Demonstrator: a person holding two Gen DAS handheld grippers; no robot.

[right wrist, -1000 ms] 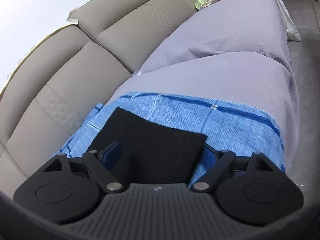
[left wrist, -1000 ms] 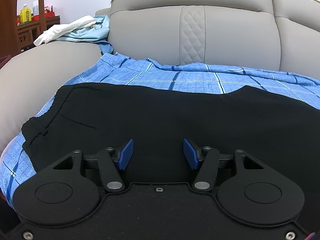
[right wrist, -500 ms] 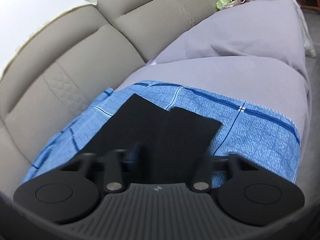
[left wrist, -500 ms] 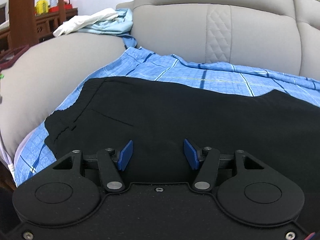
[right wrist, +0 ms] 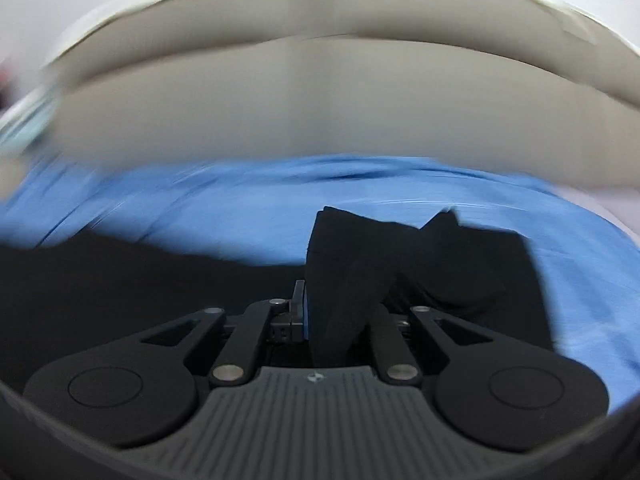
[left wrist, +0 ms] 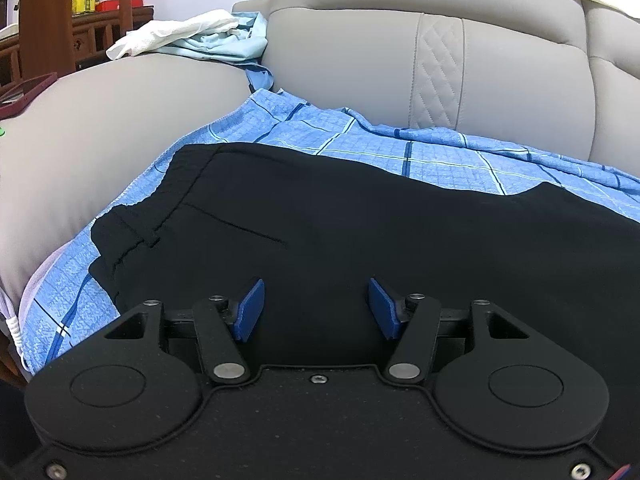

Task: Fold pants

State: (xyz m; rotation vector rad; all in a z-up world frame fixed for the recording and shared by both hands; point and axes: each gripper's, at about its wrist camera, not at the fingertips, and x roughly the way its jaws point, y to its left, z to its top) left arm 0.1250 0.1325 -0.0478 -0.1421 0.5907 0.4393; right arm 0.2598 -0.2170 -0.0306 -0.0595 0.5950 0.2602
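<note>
Black pants lie flat on a blue checked sheet on the sofa seat, waistband at the left. My left gripper hovers over the hip area, open, with nothing pinched between its blue pads. In the blurred right wrist view my right gripper has its jaws closing on a bunched fold of the leg ends, which stand lifted above the sheet. The rest of the pants spreads dark to the left.
The grey sofa backrest rises behind the sheet and a padded armrest bounds the left. Loose white and pale blue clothes lie on the armrest. Wooden furniture with bottles stands far left.
My right gripper went from open around the leg ends to pinching them, then rolled and swung quickly left along the sofa with the fabric. The left gripper drifted slightly toward the waistband, still open.
</note>
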